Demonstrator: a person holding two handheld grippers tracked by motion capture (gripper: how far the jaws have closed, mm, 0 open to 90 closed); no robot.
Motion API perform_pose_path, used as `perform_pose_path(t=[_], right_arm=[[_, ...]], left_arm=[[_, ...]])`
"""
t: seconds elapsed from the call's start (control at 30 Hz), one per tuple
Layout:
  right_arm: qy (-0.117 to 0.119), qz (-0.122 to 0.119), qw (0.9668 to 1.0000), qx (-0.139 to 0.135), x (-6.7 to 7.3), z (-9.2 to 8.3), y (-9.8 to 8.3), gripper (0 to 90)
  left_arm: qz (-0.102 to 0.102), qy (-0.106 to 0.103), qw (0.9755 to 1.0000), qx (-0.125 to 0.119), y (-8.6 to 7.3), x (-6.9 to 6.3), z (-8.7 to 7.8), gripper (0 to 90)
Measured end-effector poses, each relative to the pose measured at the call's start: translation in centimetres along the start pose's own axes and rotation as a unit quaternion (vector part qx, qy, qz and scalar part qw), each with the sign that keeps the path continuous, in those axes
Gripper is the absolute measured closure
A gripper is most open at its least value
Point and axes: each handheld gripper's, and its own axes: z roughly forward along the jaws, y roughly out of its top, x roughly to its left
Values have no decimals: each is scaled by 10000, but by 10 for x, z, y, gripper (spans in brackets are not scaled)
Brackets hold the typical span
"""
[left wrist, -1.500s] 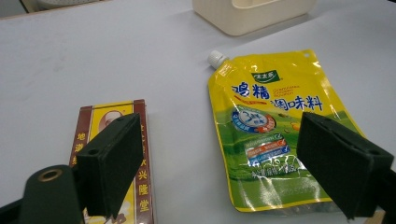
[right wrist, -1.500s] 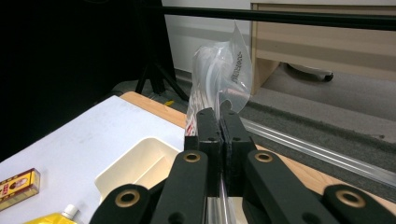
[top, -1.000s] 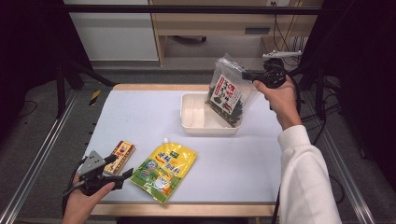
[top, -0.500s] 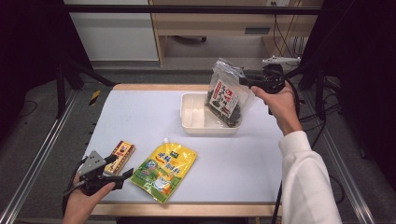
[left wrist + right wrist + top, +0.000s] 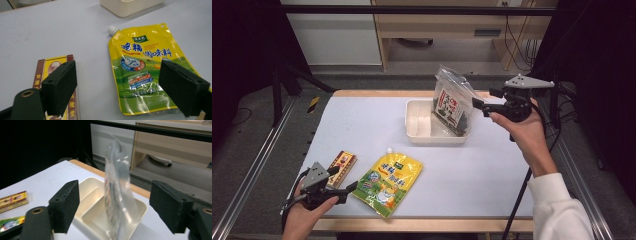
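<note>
We see our right tool (image 5: 478, 106) at about two o'clock on the tabletop (image 5: 492, 165), its jaws having just been opening and now spread, pads clear of the clear seaweed bag (image 5: 453, 106) that stands upright in the right compartment of the white divided tray (image 5: 418, 125). Our left tool (image 5: 343, 181) sits at seven o'clock, jaws spread and pinching nothing, between the brown-and-yellow box (image 5: 340, 167) and the yellow spouted seasoning pouch (image 5: 388, 181)
</note>
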Motion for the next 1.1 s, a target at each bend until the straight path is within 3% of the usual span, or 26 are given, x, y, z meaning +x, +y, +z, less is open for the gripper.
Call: perform_pose_path(t=[0.23,0.4,0.57,0.63,0.67,0.87,1.03,1.07,1.1], right_arm=[[-22,19,10000,-19,20,-22,-18,192],[-229,98,9997,-36,37,-33,-47,241],[-189,67,9998,36,50,-31,-67,294],[-122,69,9999,98,57,-27,-75,317],[-1,29,9997,222,65,-20,-85,333],[356,13,9982,493,87,12,-106,428],[608,-14,9958,684,102,37,-115,462],[711,3,9942,803,108,49,-118,475],[711,3,9942,803,108,49,-118,475]], left_arm=[[25,-10,10000,-34,1,-3,2,156],[81,8,9999,-69,2,-5,2,170],[120,27,9999,-79,2,-7,2,201],[134,25,9999,-87,3,-8,3,217],[162,18,9998,-64,3,-9,4,226],[216,-32,9997,54,1,-12,6,276],[233,-64,9997,75,1,-14,7,286],[248,-74,9996,96,1,-14,7,286],[248,-74,9996,96,1,-14,7,286]])
